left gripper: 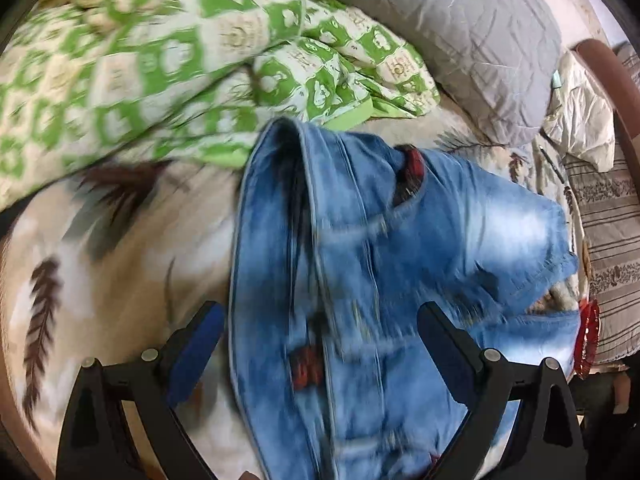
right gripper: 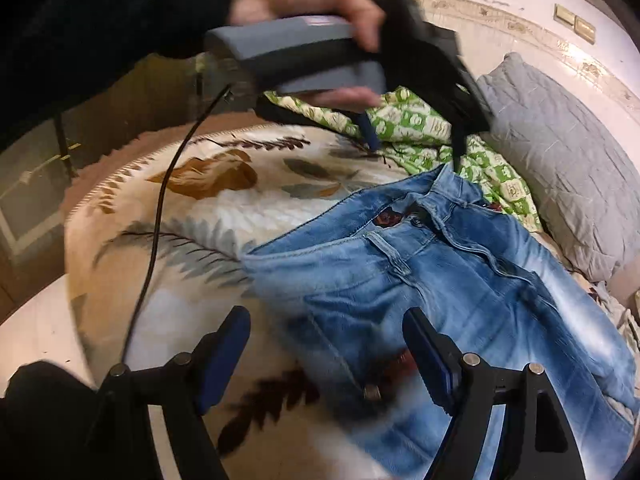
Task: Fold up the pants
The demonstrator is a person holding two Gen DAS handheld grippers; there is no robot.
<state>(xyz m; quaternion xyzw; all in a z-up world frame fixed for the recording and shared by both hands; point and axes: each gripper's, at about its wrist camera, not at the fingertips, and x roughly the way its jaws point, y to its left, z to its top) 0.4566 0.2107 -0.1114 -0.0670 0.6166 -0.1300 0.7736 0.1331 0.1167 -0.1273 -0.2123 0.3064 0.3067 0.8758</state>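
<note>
Left gripper [left gripper: 320, 320]: jaws wide apart above the jeans [left gripper: 400, 240], nothing pinched; the cloth lies below the blue pads [left gripper: 200, 332], contact not clear through blur.
Right gripper [right gripper: 328, 344]: jaws spread wide, empty, over the waistband edge of the jeans.
Hand [right gripper: 304, 0]: grips the left gripper's grey handle, seen from the right wrist; dark sleeve [right gripper: 100, 20] behind it.
Jeans: light blue, lying on the blanket [right gripper: 192, 208], waistband toward the duvet, fly partly open.
Blanket: cream with leaf print, spread over the bed.
Duvet [left gripper: 140, 60]: green and white, bunched beyond the jeans.
Pillow [left gripper: 460, 32]: grey, beside the duvet.
Cable [right gripper: 160, 200]: black, hanging over the blanket.
</note>
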